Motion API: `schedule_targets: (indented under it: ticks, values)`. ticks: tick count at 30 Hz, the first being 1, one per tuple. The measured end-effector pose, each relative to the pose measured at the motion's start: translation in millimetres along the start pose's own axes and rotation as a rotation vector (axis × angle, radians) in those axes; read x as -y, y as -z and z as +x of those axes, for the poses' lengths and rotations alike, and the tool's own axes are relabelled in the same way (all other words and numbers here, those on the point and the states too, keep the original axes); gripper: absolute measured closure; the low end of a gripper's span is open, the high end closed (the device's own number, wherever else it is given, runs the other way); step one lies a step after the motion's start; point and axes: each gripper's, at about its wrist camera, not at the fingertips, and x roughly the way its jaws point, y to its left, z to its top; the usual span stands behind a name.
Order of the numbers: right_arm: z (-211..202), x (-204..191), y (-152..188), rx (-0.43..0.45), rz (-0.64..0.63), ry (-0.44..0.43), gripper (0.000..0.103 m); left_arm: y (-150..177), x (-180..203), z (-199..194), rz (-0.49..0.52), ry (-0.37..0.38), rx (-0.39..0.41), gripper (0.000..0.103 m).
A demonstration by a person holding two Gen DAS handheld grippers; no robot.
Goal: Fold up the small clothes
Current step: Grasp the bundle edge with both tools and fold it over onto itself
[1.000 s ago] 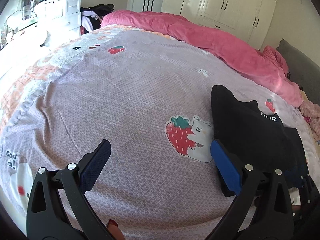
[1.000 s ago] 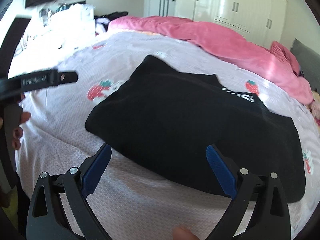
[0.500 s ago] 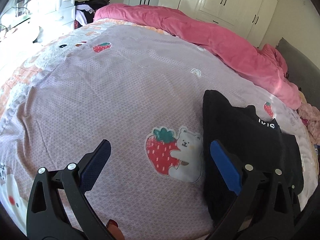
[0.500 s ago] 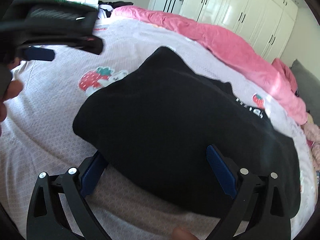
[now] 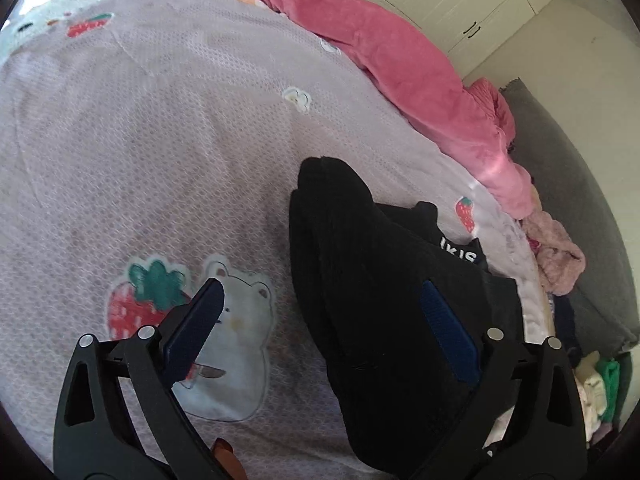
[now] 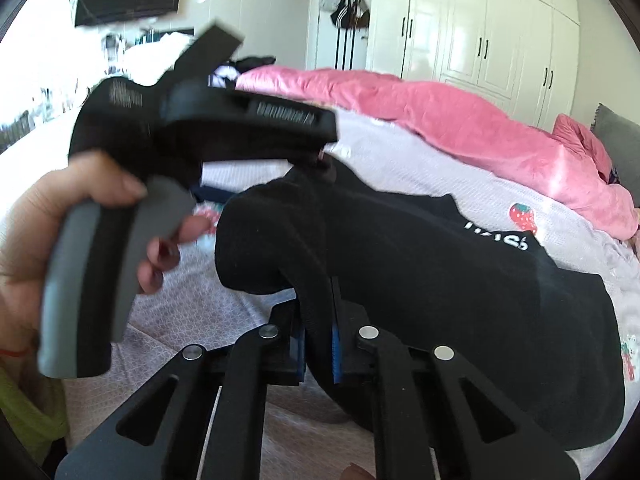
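A black garment [image 5: 372,248] with white letters lies on the lilac bed sheet [image 5: 160,140]. My left gripper [image 5: 320,292] is open and straddles the garment's left edge: one pad is over the strawberry-bear print, the other over the black cloth. In the right wrist view my right gripper [image 6: 318,320] has its jaws closing, with the blue pads pressed on a raised fold at the near edge of the garment [image 6: 440,264]. A person's hand [image 6: 60,220] holds the left gripper's handle just above the garment's far left corner.
A pink duvet [image 5: 400,60] is bunched along the far side of the bed. White wardrobes [image 6: 500,40] stand behind it. A grey headboard [image 5: 580,200] and a heap of small clothes [image 5: 560,264] are on the right.
My right gripper has gone from wide open to shut on the garment's near edge, and the cloth has bunched up. The left gripper has swung right, from bare sheet to the garment's left edge.
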Motion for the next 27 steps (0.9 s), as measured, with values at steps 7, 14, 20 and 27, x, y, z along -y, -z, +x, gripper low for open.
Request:
schedule_targets:
  ticks: [7,14,20,27]
  values:
    - [-12.9,12.6,2.9,0.028,0.056,-0.026,0.095,12.1,16.7,16.3,-0.008,0.124,-0.053,0.064]
    - [-31.9,28.2,5.6,0.077,0.094,-0.011,0.096,16.5,53.2,-0.7,0.051,0.137,0.018,0.085]
    - [-61.0,62.9,8.3,0.125,0.177,0.023,0.096,21.4,108.8,-5.6,0.115,0.155,0.046,0.085]
    - [-89.9,124.9,27.5,0.149,0.343,0.051,0.096,36.0,187.6,14.1,0.215,0.15,0.024,0.085]
